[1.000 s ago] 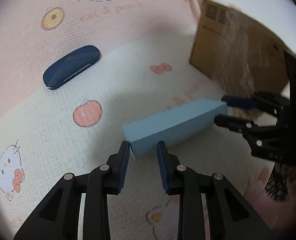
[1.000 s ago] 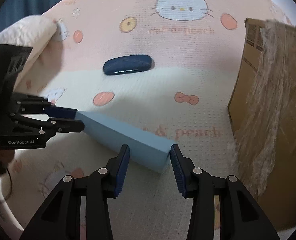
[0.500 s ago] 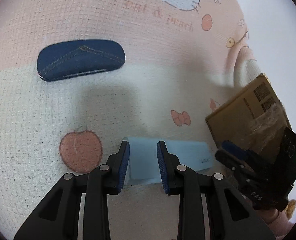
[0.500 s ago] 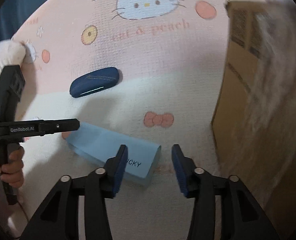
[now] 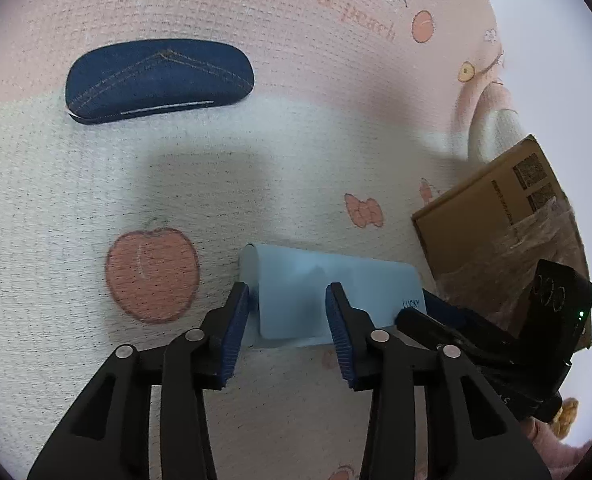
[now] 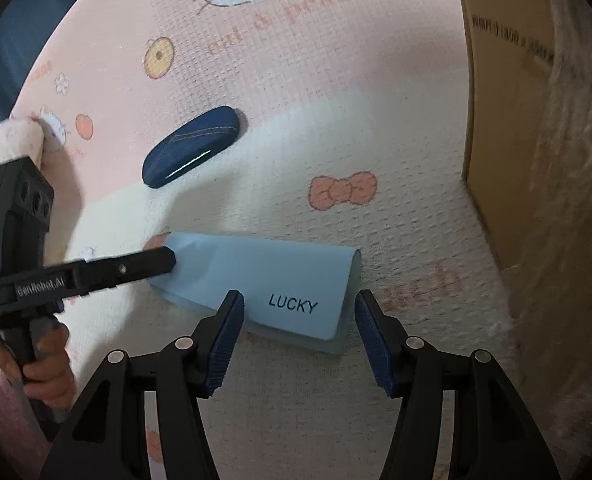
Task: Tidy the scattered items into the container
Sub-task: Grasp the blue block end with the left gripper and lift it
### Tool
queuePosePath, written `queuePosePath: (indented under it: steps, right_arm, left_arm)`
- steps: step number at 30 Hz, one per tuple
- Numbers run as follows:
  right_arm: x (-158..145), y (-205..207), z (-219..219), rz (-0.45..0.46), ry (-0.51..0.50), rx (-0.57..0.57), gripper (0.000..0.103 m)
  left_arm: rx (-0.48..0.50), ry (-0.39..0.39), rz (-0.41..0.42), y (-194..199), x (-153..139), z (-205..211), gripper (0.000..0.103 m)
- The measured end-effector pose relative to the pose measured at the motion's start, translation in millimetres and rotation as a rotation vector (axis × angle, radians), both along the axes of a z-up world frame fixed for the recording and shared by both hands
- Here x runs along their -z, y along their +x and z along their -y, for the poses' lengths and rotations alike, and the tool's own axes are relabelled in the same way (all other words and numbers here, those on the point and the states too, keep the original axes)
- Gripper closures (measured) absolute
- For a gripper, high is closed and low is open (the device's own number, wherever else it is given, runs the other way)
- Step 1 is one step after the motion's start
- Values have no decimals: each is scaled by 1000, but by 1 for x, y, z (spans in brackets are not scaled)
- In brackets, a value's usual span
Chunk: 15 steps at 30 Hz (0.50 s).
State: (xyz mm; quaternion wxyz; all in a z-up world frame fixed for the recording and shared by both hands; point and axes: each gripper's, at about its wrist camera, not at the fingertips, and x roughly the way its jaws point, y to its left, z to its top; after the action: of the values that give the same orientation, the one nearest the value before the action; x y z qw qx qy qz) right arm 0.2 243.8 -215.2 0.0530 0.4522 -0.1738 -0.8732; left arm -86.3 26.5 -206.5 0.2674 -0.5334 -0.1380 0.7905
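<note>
Light-blue case (image 6: pixel 256 280) lies on mat beside cardboard box (image 5: pixel 508 232); both tongs (image 5: pixel 286 320) (image 6: pixel 298 338) opening, gripping nothing.

We see soft, even indoor light. A dim shadow lies on the mat (image 5: pixel 200 184) below the denim case (image 5: pixel 158 80). Fisheye edges bend; the cardboard box (image 6: pixel 544 128) is blurred.

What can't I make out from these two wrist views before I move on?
- Inside of the brown cardboard box: both views show only outer walls; crinkled clear plastic wrap and the right edge cover the rest.
- Box label print: blurred in the right wrist view, too small in the left.
- Near edge of the light blue "LUCKY" case: behind the left tool in the left view.
</note>
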Motion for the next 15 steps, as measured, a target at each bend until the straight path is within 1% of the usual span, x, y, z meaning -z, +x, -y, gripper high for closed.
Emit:
queuePosePath:
  steps: [5,6,11,13,15]
  right_arm:
    - [8,-1,-13,40,-125,64,47]
    - [7,1,-15,44,-131,81,46]
    - [0,17,-12,71,-73,135,45]
    - [-2,26,-7,91,-40,134,46]
    - [-3,36,3,100,-2,105,46]
  left_arm:
    - [-2,-5,-15,1,1,-3,59]
    - [8,-2,-20,0,1,-5,59]
    - [92,14,-35,-18,-1,-24,59]
    - [126,22,-30,-30,1,-37,59]
    - [149,24,-28,-40,3,-47,59]
